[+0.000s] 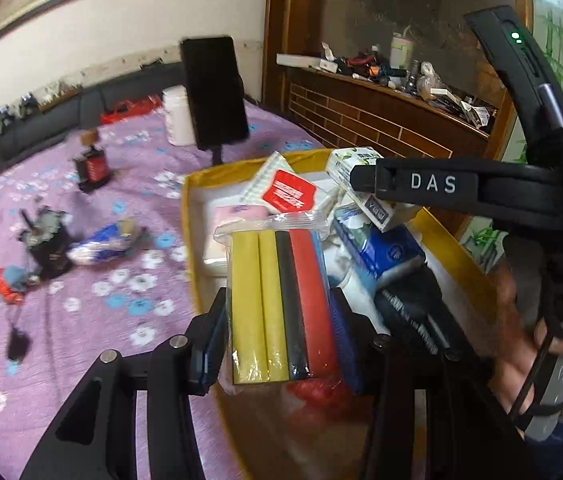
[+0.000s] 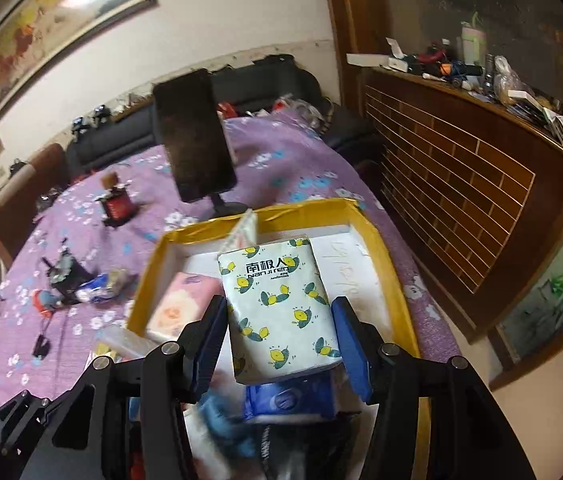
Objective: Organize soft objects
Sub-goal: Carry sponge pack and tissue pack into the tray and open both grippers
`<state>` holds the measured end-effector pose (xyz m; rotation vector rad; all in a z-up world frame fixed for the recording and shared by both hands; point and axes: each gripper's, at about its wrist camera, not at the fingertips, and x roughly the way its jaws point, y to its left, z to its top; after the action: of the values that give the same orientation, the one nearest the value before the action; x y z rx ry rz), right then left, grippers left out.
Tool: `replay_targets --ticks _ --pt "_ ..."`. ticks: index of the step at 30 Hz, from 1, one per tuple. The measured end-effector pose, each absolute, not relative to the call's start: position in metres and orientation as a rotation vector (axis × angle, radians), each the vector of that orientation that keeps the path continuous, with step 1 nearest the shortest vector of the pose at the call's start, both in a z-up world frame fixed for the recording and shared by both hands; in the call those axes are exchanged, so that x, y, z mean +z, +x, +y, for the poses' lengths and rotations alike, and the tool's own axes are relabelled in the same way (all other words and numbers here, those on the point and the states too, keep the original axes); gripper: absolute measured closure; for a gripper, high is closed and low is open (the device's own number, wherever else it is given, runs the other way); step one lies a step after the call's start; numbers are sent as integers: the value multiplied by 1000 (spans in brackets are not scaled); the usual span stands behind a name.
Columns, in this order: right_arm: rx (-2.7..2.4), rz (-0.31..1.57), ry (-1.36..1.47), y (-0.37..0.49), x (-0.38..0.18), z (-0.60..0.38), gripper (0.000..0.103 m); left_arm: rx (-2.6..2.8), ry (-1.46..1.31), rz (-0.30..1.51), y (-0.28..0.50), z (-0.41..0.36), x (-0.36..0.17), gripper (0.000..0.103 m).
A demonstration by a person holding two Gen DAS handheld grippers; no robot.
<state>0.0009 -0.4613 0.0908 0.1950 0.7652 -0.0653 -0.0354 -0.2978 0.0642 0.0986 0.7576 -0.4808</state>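
Box filling with packs; left claw gripping foam-stick bag, right claw gripping lemon tissue pack; wrapped bundle lying loose on bed

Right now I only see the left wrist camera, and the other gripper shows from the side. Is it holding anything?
Observer: Yes. The right gripper is closed on a white tissue pack with little lemons printed all over it.
Operator: Are there words on it?
Observer: Yes, big Chinese characters with "Nanji ren" printed under them, near the top of the pack.
Operator: Is anything hiding in the box behind it?
Observer: There is handwriting on the white floor of the yellow box, too faint for me to read.
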Motion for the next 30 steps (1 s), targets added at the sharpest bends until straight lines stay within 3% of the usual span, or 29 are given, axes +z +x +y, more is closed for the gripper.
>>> replay_targets --ticks 5,7,9,12,30 --pt "-85 786 225 14 86 -475 44 -500 73 817 -10 -310 55 56" --pt "-91 794 231 15 84 -476 43 -501 59 819 -9 -309 55 52" --pt "-80 795 241 15 83 -477 39 -496 52 814 -10 -307 55 41" --pt "-100 770 242 9 88 -477 35 -509 46 806 -14 -303 58 36" --pt "81 716 245 -22 121 -416 33 -498 7 751 -58 -239 79 35"
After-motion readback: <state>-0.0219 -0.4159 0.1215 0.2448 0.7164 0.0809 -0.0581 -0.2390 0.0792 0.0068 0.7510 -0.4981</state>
